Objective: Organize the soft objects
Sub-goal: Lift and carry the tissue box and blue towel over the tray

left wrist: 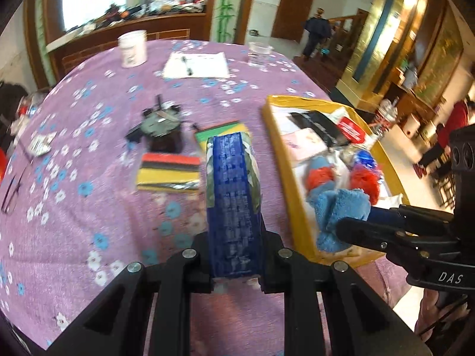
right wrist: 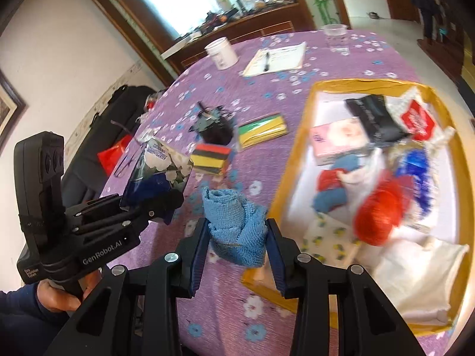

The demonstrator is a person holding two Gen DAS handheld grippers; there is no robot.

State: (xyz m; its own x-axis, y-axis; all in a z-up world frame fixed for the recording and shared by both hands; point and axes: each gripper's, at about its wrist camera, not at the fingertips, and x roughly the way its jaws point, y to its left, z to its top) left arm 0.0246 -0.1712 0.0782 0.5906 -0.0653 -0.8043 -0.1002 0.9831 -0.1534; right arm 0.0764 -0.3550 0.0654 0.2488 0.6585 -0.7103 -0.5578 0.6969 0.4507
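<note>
My left gripper [left wrist: 236, 238] is shut on a blue tissue pack with a flower print [left wrist: 231, 190], held above the purple flowered tablecloth [left wrist: 89, 213]. The right wrist view shows that same pack [right wrist: 161, 163] in the left gripper [right wrist: 154, 204], at the left. My right gripper [right wrist: 237, 237] is shut on a bunched light-blue towel [right wrist: 234, 225], just left of the yellow-rimmed tray [right wrist: 299, 151]. From the left wrist, the towel [left wrist: 338, 210] hangs over the tray's near edge [left wrist: 297, 184]. Two striped sponge packs [left wrist: 167, 175] [left wrist: 221, 130] lie on the cloth.
The tray holds red and blue mesh balls [right wrist: 377, 216], a pink pack [right wrist: 335, 139], a black pouch [right wrist: 374, 115] and white cloth [right wrist: 415, 273]. A black gadget [left wrist: 161, 127], a white tub [left wrist: 132, 49], paper with a pen [left wrist: 196, 65] and a clear cup [left wrist: 259, 52] stand farther back. People are in the room beyond.
</note>
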